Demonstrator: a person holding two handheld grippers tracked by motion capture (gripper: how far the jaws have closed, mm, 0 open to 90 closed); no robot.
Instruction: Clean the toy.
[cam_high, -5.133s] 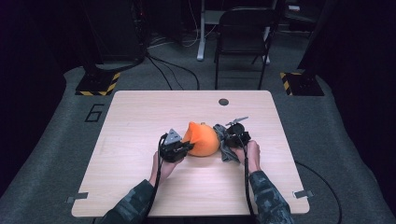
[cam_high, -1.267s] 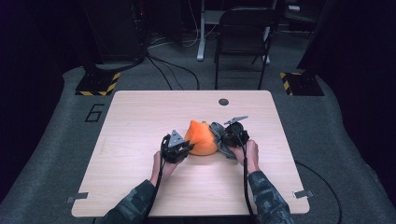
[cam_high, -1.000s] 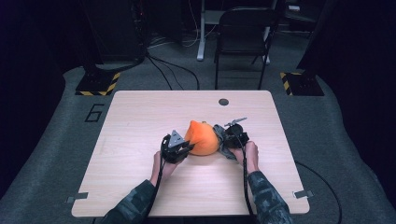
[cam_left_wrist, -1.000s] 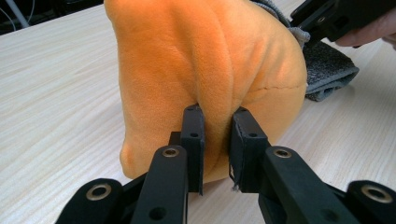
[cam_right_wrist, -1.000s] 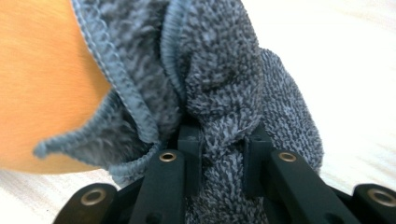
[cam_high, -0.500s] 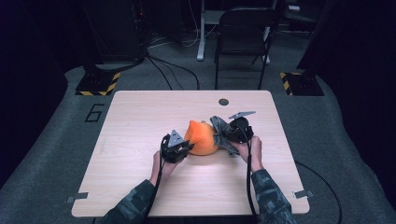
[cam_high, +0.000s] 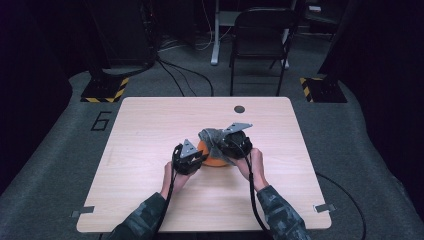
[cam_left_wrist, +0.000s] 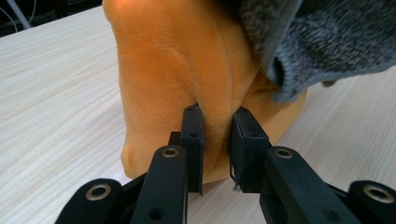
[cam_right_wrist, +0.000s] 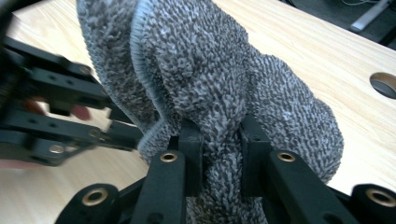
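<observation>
An orange cloth (cam_high: 214, 159) lies bunched on the wooden table (cam_high: 150, 130) near its middle. My left gripper (cam_high: 196, 159) is shut on a fold of this orange cloth (cam_left_wrist: 187, 70) at its near left side. A grey fuzzy cloth (cam_high: 211, 137) hangs over the orange one. My right gripper (cam_high: 226, 149) is shut on the grey cloth (cam_right_wrist: 219, 93), a thick fold pinched between its jaws, and holds it lifted above the orange cloth. The grey cloth's edge (cam_left_wrist: 299, 51) droops over the orange cloth in the left gripper view.
A round hole (cam_high: 239, 109) sits near the table's far edge. A black chair (cam_high: 260, 35) stands beyond the table. Cables run on the grey floor. Black-and-yellow floor plates (cam_high: 102, 90) lie at the far left and far right.
My right gripper has risen and shifted left with the grey cloth, which now covers much of the orange cloth. The left gripper has kept still.
</observation>
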